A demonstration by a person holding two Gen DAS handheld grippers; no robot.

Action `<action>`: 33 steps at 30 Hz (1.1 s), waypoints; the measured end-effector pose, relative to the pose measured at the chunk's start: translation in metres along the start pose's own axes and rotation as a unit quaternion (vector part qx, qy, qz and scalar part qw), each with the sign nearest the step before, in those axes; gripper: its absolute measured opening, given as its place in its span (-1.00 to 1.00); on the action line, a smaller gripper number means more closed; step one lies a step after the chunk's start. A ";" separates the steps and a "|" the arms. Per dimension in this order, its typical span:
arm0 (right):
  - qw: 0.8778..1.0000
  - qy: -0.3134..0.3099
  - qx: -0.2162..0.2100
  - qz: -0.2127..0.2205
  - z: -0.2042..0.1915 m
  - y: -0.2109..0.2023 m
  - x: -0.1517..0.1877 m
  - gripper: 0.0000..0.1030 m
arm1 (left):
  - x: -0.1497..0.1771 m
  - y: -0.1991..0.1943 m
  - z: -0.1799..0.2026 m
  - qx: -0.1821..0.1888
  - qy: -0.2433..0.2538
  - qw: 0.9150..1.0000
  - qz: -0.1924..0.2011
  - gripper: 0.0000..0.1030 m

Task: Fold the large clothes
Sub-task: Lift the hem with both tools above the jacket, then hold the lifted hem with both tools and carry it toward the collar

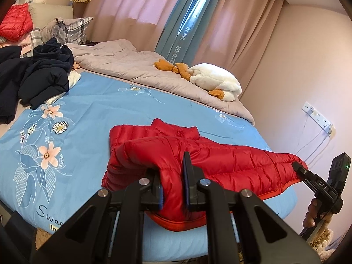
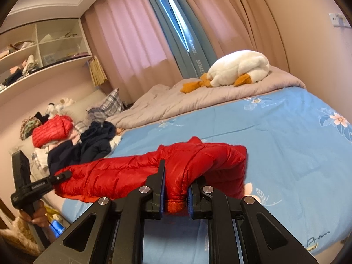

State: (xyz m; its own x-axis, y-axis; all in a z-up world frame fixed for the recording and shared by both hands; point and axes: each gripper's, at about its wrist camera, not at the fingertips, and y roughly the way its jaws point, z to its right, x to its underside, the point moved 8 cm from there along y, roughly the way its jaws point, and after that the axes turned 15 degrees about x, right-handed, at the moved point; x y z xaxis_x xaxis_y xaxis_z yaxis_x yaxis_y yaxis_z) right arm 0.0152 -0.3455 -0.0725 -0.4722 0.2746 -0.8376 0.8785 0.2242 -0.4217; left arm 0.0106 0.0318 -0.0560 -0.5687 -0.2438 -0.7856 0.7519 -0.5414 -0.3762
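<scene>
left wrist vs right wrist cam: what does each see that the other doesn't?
Left wrist only: a wall power strip with cables, right of the bed.

Right wrist only: wall shelves holding clutter, and a wall switch.

Both: the red puffer jacket clamped by the left gripper and right gripper over the blue floral bedcover, the white plush duck, the dark clothes pile, the curtains.

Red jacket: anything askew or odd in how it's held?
Nothing stands out. The red jacket hangs level between the left hand-held gripper and right hand-held gripper, each clamped on an end, above the blue bedspread. No tears visible.
</scene>
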 end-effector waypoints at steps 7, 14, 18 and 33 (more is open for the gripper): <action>1.000 0.006 0.011 -0.021 0.000 0.012 -0.006 -0.69 | -0.003 0.011 -0.004 -0.007 -0.008 1.000 -0.006 -0.75; 0.999 0.012 0.021 -0.026 0.000 0.021 -0.016 -0.69 | -0.014 0.019 -0.006 -0.005 -0.007 1.000 -0.010 -0.75; 0.999 0.015 0.026 -0.031 0.000 0.025 -0.018 -0.69 | -0.018 0.022 -0.008 0.000 -0.009 1.000 -0.012 -0.75; 0.998 0.021 0.052 -0.036 -0.003 0.037 -0.025 -0.69 | -0.026 0.032 -0.013 0.006 -0.008 1.000 -0.014 -0.75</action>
State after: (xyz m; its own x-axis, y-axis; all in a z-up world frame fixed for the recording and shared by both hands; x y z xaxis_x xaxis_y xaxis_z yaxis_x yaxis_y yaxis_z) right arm 0.0595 -0.3417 -0.0664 -0.5345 0.3005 -0.7899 0.8442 0.1464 -0.5156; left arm 0.0537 0.0317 -0.0537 -0.5951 -0.2398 -0.7670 0.7311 -0.5578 -0.3929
